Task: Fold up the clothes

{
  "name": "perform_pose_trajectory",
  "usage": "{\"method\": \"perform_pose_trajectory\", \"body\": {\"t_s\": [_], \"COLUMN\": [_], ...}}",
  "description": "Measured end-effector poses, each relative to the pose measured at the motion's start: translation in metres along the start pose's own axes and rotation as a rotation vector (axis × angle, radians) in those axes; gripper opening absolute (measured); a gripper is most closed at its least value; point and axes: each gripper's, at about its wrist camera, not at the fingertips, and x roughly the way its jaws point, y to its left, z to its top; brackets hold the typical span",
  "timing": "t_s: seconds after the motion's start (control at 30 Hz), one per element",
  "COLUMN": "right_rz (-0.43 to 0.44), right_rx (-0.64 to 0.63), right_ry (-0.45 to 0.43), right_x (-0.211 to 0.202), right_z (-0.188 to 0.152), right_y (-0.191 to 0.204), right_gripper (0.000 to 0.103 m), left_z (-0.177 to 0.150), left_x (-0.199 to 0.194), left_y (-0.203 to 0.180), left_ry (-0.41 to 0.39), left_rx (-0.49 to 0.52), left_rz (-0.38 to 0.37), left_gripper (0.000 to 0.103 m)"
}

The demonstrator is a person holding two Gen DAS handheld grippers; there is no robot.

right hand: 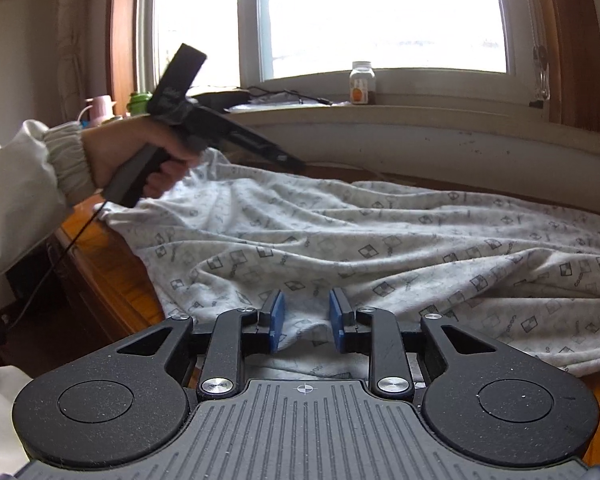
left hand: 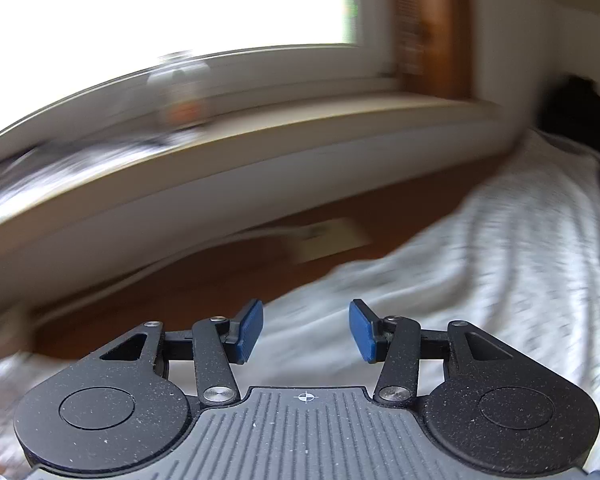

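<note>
One rumpled white garment with a small grey check print [right hand: 380, 240] lies spread over the orange-brown wooden table [right hand: 112, 264], under the window sill. My right gripper [right hand: 306, 322] sits at its near hem, blue pads apart and opening, a ridge of cloth between them but unpressed. My left gripper [left hand: 306, 330] hovers open and empty; its view is smeared, so probably above the far edge. Risk: that loose hem slips free, or I pinch two layers.
</note>
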Motion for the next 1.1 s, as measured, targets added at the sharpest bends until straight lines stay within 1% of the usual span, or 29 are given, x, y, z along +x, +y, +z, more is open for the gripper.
{"method": "perform_pose_trajectory", "body": {"t_s": [0.07,0.13,0.17,0.2,0.27,0.33,0.37,0.43,0.47,0.5,0.53,0.57,0.63,0.67,0.7,0.73,0.77,0.8,0.87,0.97,1.1], "right_rz": [0.005,0.006,0.007,0.008,0.009,0.010,0.010,0.010,0.010,0.010,0.010,0.010,0.009,0.009,0.009,0.009,0.009,0.009,0.008,0.007,0.007], "right_rx": [0.003,0.001,0.000,-0.003,-0.005,-0.005,-0.004,-0.003,-0.003,-0.004,-0.004,-0.004,-0.005,-0.005,-0.006,-0.007,-0.007,-0.007,-0.006,-0.005,-0.007], "right_ry": [-0.003,-0.004,-0.006,-0.008,-0.013,-0.017,-0.019,-0.023,-0.024,-0.026,-0.027,-0.029,-0.030,-0.031,-0.031,-0.032,-0.033,-0.034,-0.036,-0.040,-0.042], "right_x": [0.000,0.000,0.000,0.000,0.000,-0.001,-0.001,-0.001,-0.001,-0.001,-0.001,-0.002,-0.002,-0.002,-0.002,-0.002,-0.003,-0.003,-0.003,-0.003,-0.004], "right_z": [0.000,-0.001,-0.001,-0.001,-0.002,-0.003,-0.003,-0.004,-0.004,-0.004,-0.004,-0.005,-0.005,-0.005,-0.005,-0.005,-0.005,-0.005,-0.005,-0.006,-0.006], "right_y": [-0.001,-0.001,-0.001,-0.001,-0.001,0.000,0.000,0.000,-0.001,-0.001,-0.001,0.000,0.000,0.000,0.000,0.001,0.000,0.001,0.001,0.001,0.001], "right_gripper": [0.026,0.026,0.026,0.026,0.026,0.026,0.026,0.026,0.026,0.026,0.026,0.026,0.026,0.026,0.026,0.026,0.026,0.026,0.026,0.026,0.026], "left_z": [0.007,0.006,0.006,0.005,0.010,0.014,0.017,0.019,0.018,0.018,0.018,0.016,0.013,0.012,0.009,0.007,0.006,0.002,-0.006,-0.014,-0.020], "left_x": [0.019,0.031,0.038,0.043,0.039,0.034,0.031,0.031,0.031,0.032,0.034,0.034,0.034,0.032,0.030,0.027,0.022,0.018,0.009,-0.003,-0.006], "left_y": [-0.022,-0.033,-0.039,-0.044,-0.041,-0.038,-0.033,-0.028,-0.029,-0.027,-0.025,-0.020,-0.011,-0.006,-0.001,0.005,0.011,0.018,0.031,0.049,0.059], "left_ry": [0.019,0.044,0.057,0.066,0.017,-0.033,-0.058,-0.063,-0.074,-0.070,-0.066,-0.061,-0.054,-0.048,-0.039,-0.028,-0.019,-0.018,-0.017,-0.024,-0.022], "left_rx": [0.052,0.097,0.120,0.139,0.110,0.079,0.047,0.036,0.052,0.046,0.039,0.026,0.005,0.001,0.000,-0.002,-0.003,-0.003,-0.003,-0.014,-0.009], "left_rz": [-0.051,-0.070,-0.079,-0.087,-0.062,-0.037,-0.028,-0.014,0.027,0.053,0.075,0.068,0.058,0.061,0.067,0.071,0.071,0.066,0.056,0.021,-0.049], "left_gripper": [0.053,0.051,0.036,0.004,0.001,0.001,0.001,0.001,0.001,0.001,0.002,0.005,0.009,0.016,0.025,0.032,0.044,0.050,0.052,0.063,0.063]}}
